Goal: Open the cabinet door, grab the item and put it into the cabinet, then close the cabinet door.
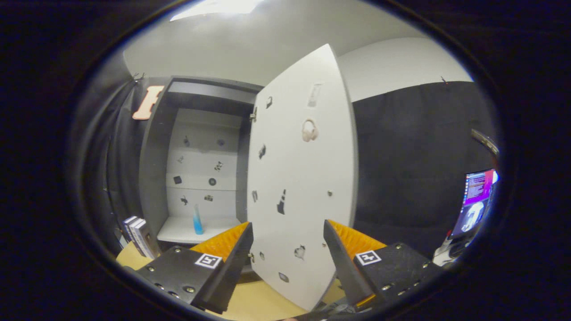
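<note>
The grey cabinet (154,178) stands beyond my fingers on the left, with its white door (303,187) swung wide open toward me. A slim blue bottle (197,220) stands upright on the cabinet's white lower shelf (178,232). Small stickers dot the cabinet's back wall and the inside of the door. My gripper (287,249) is open, with nothing between its fingers. The door's lower part lies just ahead of the gap between the fingers, and I cannot tell whether it touches them.
Several books (138,236) stand upright on the wooden table (258,303) left of the cabinet. A lit monitor (475,200) sits at the far right against the black cloth wall.
</note>
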The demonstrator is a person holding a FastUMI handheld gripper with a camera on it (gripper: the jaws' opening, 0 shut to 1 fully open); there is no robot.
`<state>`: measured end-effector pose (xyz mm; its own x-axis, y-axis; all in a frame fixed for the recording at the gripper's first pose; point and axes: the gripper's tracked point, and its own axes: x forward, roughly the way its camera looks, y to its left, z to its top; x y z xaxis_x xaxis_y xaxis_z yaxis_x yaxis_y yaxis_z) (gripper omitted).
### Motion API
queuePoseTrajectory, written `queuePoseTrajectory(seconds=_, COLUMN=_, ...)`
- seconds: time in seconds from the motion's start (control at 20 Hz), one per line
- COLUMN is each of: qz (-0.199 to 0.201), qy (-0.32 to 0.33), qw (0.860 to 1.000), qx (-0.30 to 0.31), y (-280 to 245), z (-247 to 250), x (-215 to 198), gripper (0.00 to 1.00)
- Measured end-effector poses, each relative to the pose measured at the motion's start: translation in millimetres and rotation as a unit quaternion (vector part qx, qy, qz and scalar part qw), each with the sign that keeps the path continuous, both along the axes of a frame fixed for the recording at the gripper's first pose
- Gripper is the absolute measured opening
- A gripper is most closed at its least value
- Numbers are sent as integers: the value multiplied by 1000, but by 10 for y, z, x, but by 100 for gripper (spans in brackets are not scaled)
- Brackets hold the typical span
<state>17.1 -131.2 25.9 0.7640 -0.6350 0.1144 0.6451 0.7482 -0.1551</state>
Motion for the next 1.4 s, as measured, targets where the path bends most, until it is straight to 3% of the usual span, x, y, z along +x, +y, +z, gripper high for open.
queuePoseTrajectory(seconds=0.35, qz=-107, qy=-45, qw=993, qx=-4, y=-647, z=199, x=-785, gripper=93)
queuePoseTrajectory(seconds=0.6, qz=-145, qy=-47, qw=988, qx=-1, y=-1031, z=174, x=-953, gripper=93)
queuePoseTrajectory(seconds=0.9, qz=-116, qy=-61, qw=991, qx=10, y=-1302, z=220, x=-798, gripper=93)
queuePoseTrajectory(seconds=1.1, qz=-77, qy=-29, qw=996, qx=31, y=-1380, z=29, x=-559, gripper=94)
queuePoseTrajectory(seconds=1.4, qz=-68, qy=1, qw=997, qx=46, y=-1403, z=-121, x=-448, gripper=92)
